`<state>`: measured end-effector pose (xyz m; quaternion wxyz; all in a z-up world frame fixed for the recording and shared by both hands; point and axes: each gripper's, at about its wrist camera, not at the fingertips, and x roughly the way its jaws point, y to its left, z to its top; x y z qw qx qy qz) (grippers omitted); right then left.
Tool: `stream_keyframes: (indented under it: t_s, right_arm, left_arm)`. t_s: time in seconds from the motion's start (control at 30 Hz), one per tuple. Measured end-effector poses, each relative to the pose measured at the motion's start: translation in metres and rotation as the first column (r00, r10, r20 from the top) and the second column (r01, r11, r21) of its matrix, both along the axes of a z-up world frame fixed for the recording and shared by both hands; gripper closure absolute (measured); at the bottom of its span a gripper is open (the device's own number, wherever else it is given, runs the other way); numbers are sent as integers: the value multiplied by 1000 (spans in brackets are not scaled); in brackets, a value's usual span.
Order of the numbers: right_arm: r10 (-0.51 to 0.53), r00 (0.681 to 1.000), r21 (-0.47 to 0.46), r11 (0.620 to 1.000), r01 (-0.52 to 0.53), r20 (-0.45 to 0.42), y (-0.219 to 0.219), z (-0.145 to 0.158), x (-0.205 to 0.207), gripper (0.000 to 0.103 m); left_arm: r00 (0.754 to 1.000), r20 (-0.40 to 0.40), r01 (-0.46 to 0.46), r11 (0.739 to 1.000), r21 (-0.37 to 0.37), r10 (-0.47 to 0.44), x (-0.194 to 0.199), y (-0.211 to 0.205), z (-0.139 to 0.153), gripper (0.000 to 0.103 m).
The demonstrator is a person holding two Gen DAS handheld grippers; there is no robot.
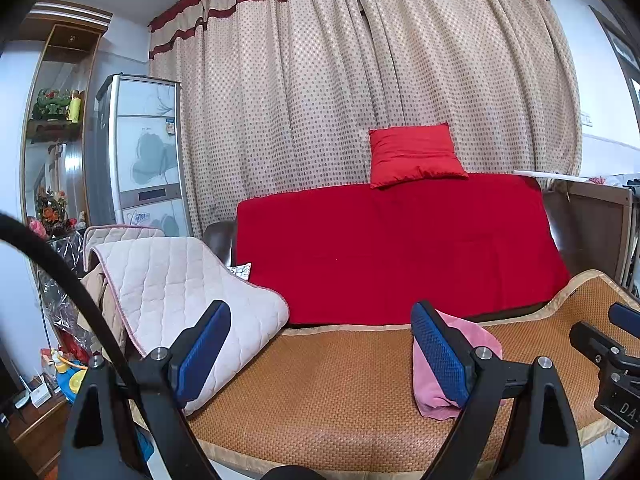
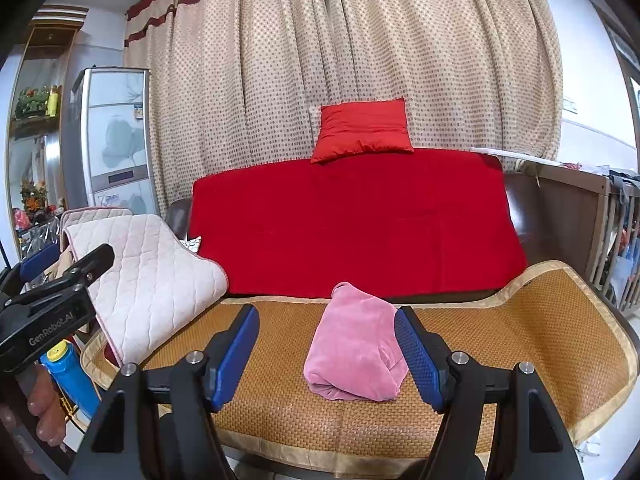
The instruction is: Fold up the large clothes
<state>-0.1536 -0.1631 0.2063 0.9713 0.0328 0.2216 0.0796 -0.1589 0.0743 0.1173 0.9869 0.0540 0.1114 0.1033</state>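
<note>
A pink garment, folded into a compact bundle, lies on the woven orange mat of the sofa seat. In the right wrist view it sits between my right gripper's blue pads, nearer the right pad, and nothing touches it. The right gripper is open and empty. In the left wrist view the pink garment shows behind the right blue pad of my left gripper, which is open and empty above the mat. The right gripper's body shows at the right edge there.
A red blanket covers the sofa back, with a red cushion on top. A quilted cream pad drapes over the left armrest. A wooden crib stands at right. A blue bottle and clutter are at left.
</note>
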Motion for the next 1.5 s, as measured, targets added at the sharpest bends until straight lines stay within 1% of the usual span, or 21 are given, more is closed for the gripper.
stream_keyframes:
  t_s: [0.33, 0.53, 0.63, 0.8, 0.97, 1.17, 1.27, 1.4, 1.5]
  right_arm:
    - [-2, 1000, -14, 1000, 2, -28, 9, -7, 9, 29]
    - [4, 1000, -40, 999, -5, -17, 18, -6, 4, 29]
    - [-1, 1000, -33, 999, 1, -19, 16, -8, 7, 29]
    - [-15, 999, -23, 1000, 14, -48, 12, -17, 15, 29]
    - [-31, 997, -40, 999, 28, -77, 13, -26, 21, 29]
    - [-93, 988, -77, 993, 84, -120, 7, -37, 30, 29]
    - [-115, 987, -102, 989, 104, -112, 7, -38, 30, 29]
    - [-139, 988, -152, 980, 127, -69, 9, -34, 24, 29]
    - [-150, 987, -171, 975, 140, -50, 9, -30, 22, 29]
  left_arm:
    - [1000, -23, 2, 1000, -15, -3, 7, 6, -8, 11]
    - [1000, -14, 2, 1000, -18, -2, 3, 7, -8, 11]
    - [1000, -19, 4, 1000, -17, -4, 4, 6, -10, 11]
    - [999, -48, 13, 1000, -14, -13, 13, 2, -16, 11]
    - [996, -89, 32, 999, -9, -33, 24, -5, -26, 11]
    - [990, -123, 66, 998, 10, -64, 31, -19, -34, 11]
    - [989, -127, 73, 997, 13, -70, 31, -23, -33, 11]
    - [989, -124, 77, 997, 13, -74, 30, -27, -31, 11]
    - [989, -124, 84, 996, 18, -81, 29, -30, -30, 11]
